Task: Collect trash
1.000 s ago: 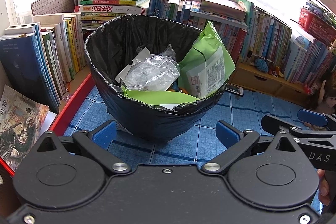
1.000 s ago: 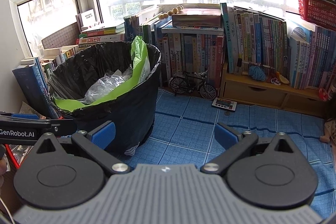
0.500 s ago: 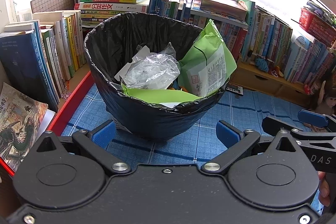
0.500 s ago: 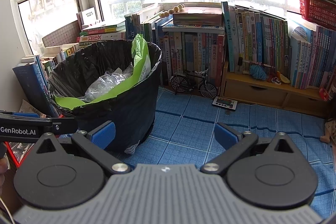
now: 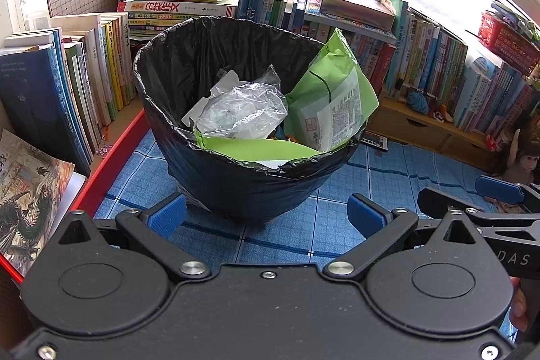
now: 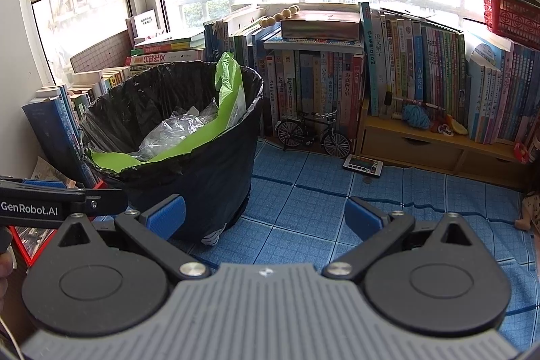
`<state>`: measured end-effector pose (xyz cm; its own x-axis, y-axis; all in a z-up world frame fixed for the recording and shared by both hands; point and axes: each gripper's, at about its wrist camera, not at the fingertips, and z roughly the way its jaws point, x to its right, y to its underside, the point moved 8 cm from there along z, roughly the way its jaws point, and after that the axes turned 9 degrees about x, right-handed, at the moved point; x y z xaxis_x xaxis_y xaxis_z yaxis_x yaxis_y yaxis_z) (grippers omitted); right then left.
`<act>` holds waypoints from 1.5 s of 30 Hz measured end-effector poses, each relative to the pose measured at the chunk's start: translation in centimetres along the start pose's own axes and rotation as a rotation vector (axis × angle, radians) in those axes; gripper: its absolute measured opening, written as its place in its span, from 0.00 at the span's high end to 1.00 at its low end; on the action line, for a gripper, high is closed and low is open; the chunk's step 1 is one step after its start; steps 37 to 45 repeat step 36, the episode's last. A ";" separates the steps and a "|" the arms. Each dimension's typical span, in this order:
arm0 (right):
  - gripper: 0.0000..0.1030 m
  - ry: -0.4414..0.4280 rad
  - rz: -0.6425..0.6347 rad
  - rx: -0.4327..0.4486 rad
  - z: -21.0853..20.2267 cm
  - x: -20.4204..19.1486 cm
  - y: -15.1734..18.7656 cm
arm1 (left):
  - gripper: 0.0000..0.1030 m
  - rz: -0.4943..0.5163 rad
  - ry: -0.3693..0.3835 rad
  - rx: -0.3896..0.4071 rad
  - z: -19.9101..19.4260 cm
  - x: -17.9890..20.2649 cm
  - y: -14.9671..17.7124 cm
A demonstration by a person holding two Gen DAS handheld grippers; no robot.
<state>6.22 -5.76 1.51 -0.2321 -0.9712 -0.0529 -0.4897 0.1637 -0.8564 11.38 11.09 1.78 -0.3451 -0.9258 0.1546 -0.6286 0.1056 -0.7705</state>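
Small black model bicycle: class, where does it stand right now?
In the right wrist view, the small black model bicycle stands mid-frame on the blue mat before upright books, right of the black-lined bin.

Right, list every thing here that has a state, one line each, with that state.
left hand-held gripper: open, holding nothing
right hand-held gripper: open, holding nothing
trash bin: upright on the blue mat, lined with a black bag, partly filled
green package: in the bin, leaning on the rim, sticking above it
clear plastic bag: crumpled, lying in the bin
model bicycle: standing upright by the books
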 end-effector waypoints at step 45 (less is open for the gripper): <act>0.00 -0.015 -0.010 -0.026 0.2 0.1 1.1 | 0.03 0.024 -0.001 -0.010 0.4 0.0 0.7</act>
